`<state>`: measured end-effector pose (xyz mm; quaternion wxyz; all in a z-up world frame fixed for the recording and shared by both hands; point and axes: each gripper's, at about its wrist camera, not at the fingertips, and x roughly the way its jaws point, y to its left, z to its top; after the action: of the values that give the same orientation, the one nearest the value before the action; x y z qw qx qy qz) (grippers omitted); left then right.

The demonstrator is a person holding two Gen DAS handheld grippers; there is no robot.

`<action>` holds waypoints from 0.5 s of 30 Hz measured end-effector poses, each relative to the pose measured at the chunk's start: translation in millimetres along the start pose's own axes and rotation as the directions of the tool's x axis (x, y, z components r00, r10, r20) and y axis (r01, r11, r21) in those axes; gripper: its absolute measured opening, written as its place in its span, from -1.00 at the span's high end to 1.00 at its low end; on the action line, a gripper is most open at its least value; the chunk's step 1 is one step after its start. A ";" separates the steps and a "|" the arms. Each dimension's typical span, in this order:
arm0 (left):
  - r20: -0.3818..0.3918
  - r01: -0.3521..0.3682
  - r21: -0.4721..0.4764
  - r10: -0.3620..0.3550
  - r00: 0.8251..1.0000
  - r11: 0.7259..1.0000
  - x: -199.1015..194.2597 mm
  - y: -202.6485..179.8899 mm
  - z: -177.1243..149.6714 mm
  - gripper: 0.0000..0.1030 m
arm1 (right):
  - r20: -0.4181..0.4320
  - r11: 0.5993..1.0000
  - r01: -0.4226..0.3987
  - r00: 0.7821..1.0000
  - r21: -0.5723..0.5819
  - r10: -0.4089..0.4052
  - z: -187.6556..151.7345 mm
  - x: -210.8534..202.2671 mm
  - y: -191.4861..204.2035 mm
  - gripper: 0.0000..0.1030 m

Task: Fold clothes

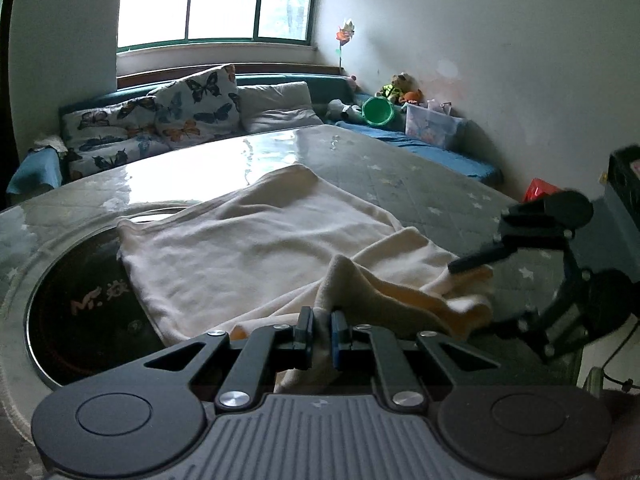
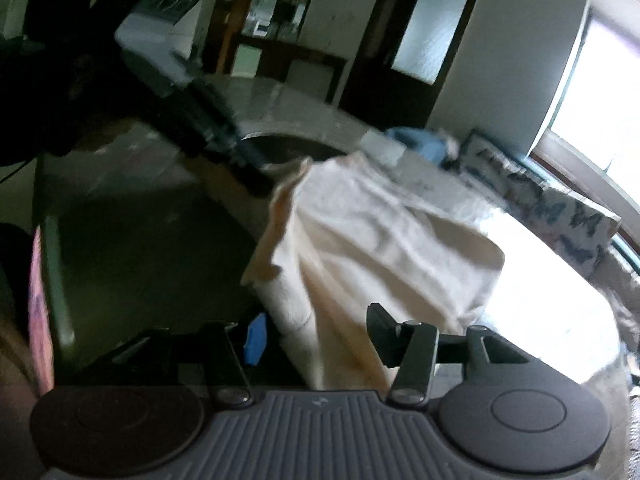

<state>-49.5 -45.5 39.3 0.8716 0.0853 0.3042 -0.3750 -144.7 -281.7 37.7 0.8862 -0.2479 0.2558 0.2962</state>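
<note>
Cream garment (image 1: 256, 248) lies spread on the bench (image 1: 400, 168) — left tongs (image 1: 321, 334) pinching its near edge; right tongs (image 2: 316, 336) spread, cloth lying between them.

This is a room in a home. A big window (image 1: 216, 0) lets in light at the far wall. Under it is a long bench seat with butterfly pillows (image 1: 192, 104). On the far right sit soft toys (image 1: 400, 88), a green bucket (image 1: 377, 111) and a clear box (image 1: 434, 125). A big round table (image 1: 400, 168) with a shiny cover stands near us.
</note>
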 end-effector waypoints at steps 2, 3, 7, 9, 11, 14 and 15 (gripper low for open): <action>-0.001 -0.003 0.014 0.003 1.000 1.000 -1.3 -2.2 -2.4 0.80 | 0.012 1.000 0.022 1.000 0.003 -0.022 2.0 0.5 -1.6 0.01; -0.002 -0.005 0.024 0.005 1.000 1.000 -1.8 -3.5 -3.7 0.75 | 0.011 1.000 0.025 1.000 0.008 -0.025 2.8 1.4 -2.7 0.07; -0.005 -0.025 0.081 0.026 1.000 0.996 -4.6 -10.3 -10.2 0.59 | -0.015 0.996 -0.026 0.999 0.087 0.028 3.3 8.5 -11.4 0.52; -0.005 -0.043 0.117 0.044 0.999 0.992 -7.3 -14.5 -14.4 0.48 | -0.011 0.989 -0.041 0.999 0.140 0.043 4.1 8.0 -17.5 0.68; -0.009 -0.053 0.148 0.055 0.998 0.988 -10.1 -18.0 -19.7 0.42 | -0.003 0.983 -0.047 0.999 0.178 0.049 5.1 6.8 -23.0 0.72; -0.011 -0.070 0.196 0.073 0.997 0.978 -14.6 -22.7 -28.3 0.29 | 0.011 0.971 -0.055 0.998 0.234 0.054 6.9 5.9 -31.6 0.75; -0.012 -0.077 0.211 0.081 0.997 0.975 -16.2 -24.0 -31.4 0.22 | 0.015 0.968 -0.057 0.998 0.246 0.055 7.3 5.5 -33.7 0.75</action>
<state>-89.7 -40.8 25.7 0.8687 0.1927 0.2683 -0.3692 -116.7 -298.9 49.5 0.9025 -0.1274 0.2938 0.2879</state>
